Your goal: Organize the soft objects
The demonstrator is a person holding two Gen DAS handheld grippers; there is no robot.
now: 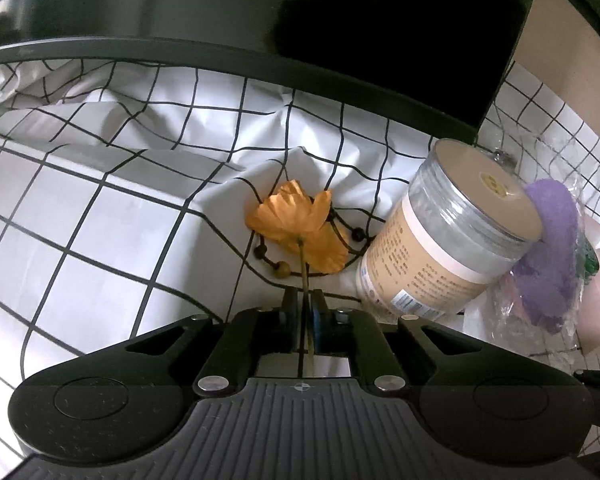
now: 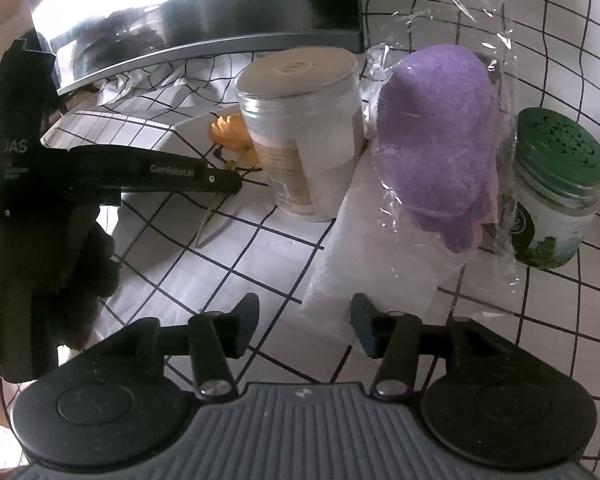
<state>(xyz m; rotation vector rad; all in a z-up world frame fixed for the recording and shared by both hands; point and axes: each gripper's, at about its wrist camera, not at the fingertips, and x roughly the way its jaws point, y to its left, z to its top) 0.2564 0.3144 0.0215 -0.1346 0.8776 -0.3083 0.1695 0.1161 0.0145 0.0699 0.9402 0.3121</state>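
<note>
Left wrist view: the left tool (image 1: 305, 300) is clamped on the thin stem of an orange fabric flower (image 1: 300, 232), stem running away from the camera, crinkled bloom lying on the grid-patterned cloth (image 1: 100, 216); right wrist view: the right tool (image 2: 304, 320) stands half open, empty, above white paper (image 2: 380, 272) before a bagged purple sponge (image 2: 436, 140).

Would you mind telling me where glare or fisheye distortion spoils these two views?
Left wrist view: the monitor is near black and the grid cloth lines bow. Right wrist view: window glare whitens the screen's upper left, and highlights streak the plastic wrap around the purple sponge.
</note>
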